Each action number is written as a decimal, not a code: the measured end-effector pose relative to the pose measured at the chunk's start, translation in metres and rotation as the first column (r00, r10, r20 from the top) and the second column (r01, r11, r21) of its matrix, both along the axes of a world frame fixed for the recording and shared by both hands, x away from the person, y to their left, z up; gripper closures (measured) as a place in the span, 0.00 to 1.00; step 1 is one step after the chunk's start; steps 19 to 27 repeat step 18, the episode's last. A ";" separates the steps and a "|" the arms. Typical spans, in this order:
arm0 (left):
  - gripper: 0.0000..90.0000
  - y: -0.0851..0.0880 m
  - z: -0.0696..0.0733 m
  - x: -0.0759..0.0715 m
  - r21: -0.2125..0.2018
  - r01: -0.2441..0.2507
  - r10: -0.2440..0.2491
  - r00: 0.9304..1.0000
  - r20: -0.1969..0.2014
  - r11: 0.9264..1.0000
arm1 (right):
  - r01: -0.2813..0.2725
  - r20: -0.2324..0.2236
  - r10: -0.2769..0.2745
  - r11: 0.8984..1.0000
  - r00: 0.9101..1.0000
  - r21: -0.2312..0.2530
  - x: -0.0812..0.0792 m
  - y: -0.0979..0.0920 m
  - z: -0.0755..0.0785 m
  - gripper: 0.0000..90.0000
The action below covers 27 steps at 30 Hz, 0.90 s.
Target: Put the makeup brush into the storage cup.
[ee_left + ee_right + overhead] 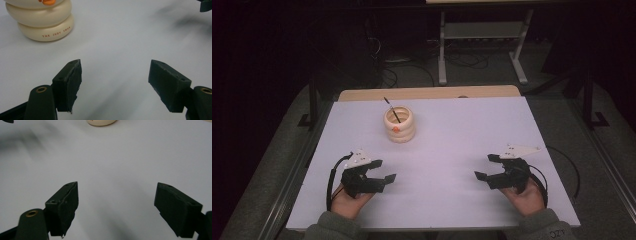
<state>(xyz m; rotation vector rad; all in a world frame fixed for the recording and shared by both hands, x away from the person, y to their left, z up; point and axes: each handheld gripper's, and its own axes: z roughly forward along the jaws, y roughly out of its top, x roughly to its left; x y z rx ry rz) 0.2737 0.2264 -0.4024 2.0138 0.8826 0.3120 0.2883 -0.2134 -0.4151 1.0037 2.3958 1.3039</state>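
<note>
- The left gripper (381,170) rests low at about 7 o'clock on the white table (462,130). Its jaws are spread wide and hold nothing; in the left gripper view only bare table surface lies between the two pads (72,80).
- The right gripper (487,166) rests at about 5 o'clock on the table, also released, with jaws wide apart and nothing between them. In its own view, one pad (65,202) shows a rough, torn edge.
- Each gripper is held by a hand (346,200) that comes in from the near edge. The two grippers point toward each other and slightly forward, well apart.
- The thing nearest to them is the cream ringed pot (399,125), which stands upright at about 11 o'clock from the table centre. It is near the left gripper and well apart from the right one. It carries a small orange mark (396,129).
- A thin black stick (392,110) stands in the pot and leans toward 11 o'clock, with its top above the rim.
- I judge that the work has not yet started; no gripper touches the pot or the stick.
- What could go wrong: the stick is thin, so wide jaws may close beside it and miss it, or push it around inside the pot.
- The pot looks light and smooth. A pull on the leaning stick could tip it, if the other gripper does not steady it.
</note>
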 end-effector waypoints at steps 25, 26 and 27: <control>0.29 -0.002 -0.001 0.001 0.014 0.022 -0.022 1.000 0.000 1.000 | 0.004 0.001 -0.004 1.000 1.000 0.004 -0.001 0.000 0.000 0.20; 0.29 -0.002 -0.001 0.001 0.014 0.022 -0.022 1.000 0.000 1.000 | 0.004 0.001 -0.004 1.000 1.000 0.004 -0.001 0.000 0.000 0.20; 0.29 -0.002 -0.001 0.001 0.014 0.022 -0.022 1.000 0.000 1.000 | 0.004 0.001 -0.004 1.000 1.000 0.004 -0.001 0.000 0.000 0.20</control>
